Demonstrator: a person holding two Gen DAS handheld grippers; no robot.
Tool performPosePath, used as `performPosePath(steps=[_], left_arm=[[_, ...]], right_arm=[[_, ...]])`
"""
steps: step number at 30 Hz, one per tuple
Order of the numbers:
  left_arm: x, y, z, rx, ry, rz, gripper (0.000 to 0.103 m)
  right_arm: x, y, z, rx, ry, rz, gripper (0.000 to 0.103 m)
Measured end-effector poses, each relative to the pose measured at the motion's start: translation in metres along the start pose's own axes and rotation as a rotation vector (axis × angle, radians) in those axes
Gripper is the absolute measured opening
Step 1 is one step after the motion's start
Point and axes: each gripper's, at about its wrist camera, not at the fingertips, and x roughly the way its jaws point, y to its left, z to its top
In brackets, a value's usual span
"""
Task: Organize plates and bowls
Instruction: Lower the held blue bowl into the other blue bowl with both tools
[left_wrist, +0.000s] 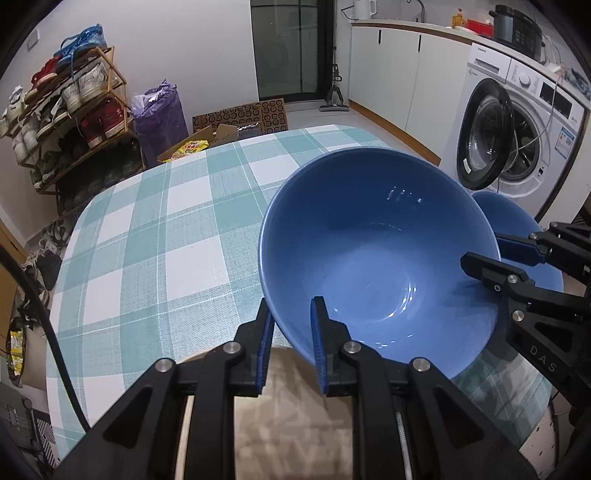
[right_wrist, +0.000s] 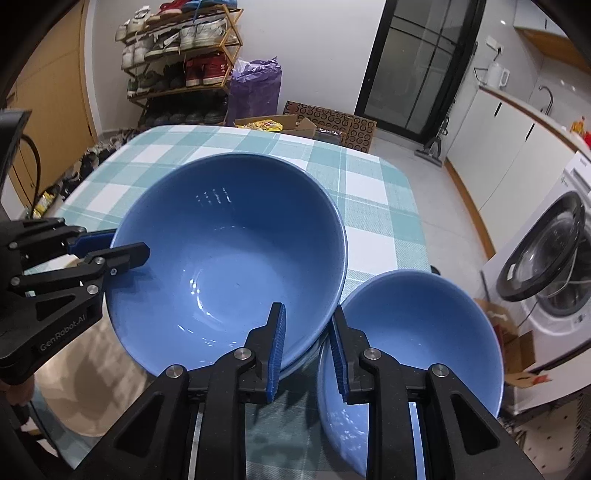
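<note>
Table: a rounded table under a teal-and-white checked cloth (right_wrist: 373, 192) carries everything; its near edge is cut off behind the grippers in both views.
Large bowl: the big glossy blue ceramic bowl (right_wrist: 229, 254) sits toward the table's near right side, with both grippers at its rim; whether it rests on the cloth or is lifted, I cannot tell.
Small bowl: a smaller blue ceramic bowl (right_wrist: 417, 332) stands just beside the large one, on its right, partly hidden by the right tool.
Left gripper: the left gripper (left_wrist: 291, 343) straddles the large bowl's near-left rim, one pad inside, one outside, apparently pinching it.
Right gripper: the right gripper (right_wrist: 306, 347) does the same at the opposite rim.
Progress: judged early; bowls not nested, nesting or stacking left.
Hidden: no plates visible; a pale mat-like thing (left_wrist: 295, 424) under the left tool is unclear.
</note>
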Motion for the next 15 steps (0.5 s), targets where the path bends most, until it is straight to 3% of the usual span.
performPosePath(steps=[8, 15], left_arm=[[0.0039, -0.0074, -0.0016, 0.042, 0.004, 0.032, 0.026], [0.0074, -0.0058, -0.0009, 0.040, 0.012, 0.038, 0.040]], right_arm=[[0.0053, 0.0016, 0.0000, -0.023, -0.002, -0.025, 0.026], [0.0062, -0.0016, -0.0006, -0.024, -0.004, -0.033, 0.029]])
